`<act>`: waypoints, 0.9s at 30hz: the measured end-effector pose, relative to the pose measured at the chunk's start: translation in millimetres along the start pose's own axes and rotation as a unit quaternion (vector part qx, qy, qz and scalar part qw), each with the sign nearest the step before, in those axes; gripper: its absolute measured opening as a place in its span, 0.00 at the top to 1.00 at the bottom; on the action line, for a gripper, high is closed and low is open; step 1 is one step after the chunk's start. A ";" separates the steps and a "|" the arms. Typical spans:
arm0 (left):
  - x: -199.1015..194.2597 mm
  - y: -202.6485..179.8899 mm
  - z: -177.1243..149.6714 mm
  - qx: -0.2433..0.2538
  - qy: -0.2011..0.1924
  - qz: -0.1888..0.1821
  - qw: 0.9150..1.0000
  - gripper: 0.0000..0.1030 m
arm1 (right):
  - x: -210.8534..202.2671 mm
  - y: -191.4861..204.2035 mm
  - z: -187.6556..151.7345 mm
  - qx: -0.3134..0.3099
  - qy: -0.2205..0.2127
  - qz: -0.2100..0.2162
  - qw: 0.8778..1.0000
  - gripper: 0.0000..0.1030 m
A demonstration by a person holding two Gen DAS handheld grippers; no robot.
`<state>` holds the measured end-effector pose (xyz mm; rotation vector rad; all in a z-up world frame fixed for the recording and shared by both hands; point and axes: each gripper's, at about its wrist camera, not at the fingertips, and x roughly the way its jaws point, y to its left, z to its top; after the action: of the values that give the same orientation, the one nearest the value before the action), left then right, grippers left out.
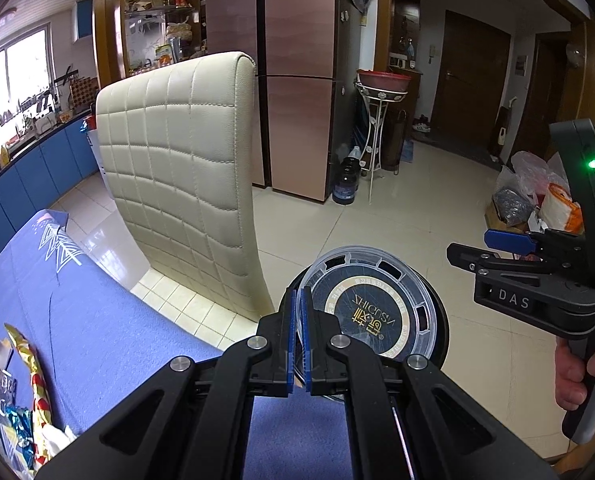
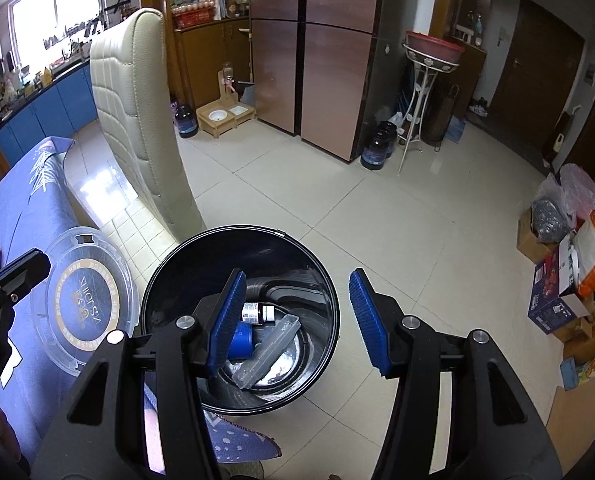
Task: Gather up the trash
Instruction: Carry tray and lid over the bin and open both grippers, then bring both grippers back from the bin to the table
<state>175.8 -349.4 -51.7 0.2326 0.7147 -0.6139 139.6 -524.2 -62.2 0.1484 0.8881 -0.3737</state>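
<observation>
My left gripper (image 1: 298, 292) is shut on the rim of a clear round plastic lid (image 1: 371, 304) with a black and gold label. It holds the lid tilted over the near edge of a black trash bin (image 1: 443, 332). In the right wrist view the lid (image 2: 85, 300) hangs left of the bin (image 2: 201, 240), with the left gripper (image 2: 37, 266) at the frame's edge. My right gripper (image 2: 297, 280) stands open above the bin's mouth, nothing between its pads. Inside lie a small brown bottle (image 2: 259, 313), a blue can (image 2: 241, 340) and a clear plastic box (image 2: 269, 350).
A table with a blue cloth (image 1: 77, 312) carries several snack wrappers (image 1: 29, 380) at its near left. A cream padded chair (image 1: 177, 168) stands against the table beside the bin. Bags and boxes (image 2: 569, 248) are piled on the tiled floor at the right.
</observation>
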 end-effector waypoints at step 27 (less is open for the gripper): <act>10.4 15.1 9.4 -0.045 0.006 -0.024 0.999 0.39 | 1.3 0.4 -1.7 0.002 0.003 0.003 1.000 0.46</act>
<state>196.0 -345.8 -51.9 0.1370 0.7581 -0.6243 139.3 -523.7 -64.3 0.1553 0.8921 -0.3699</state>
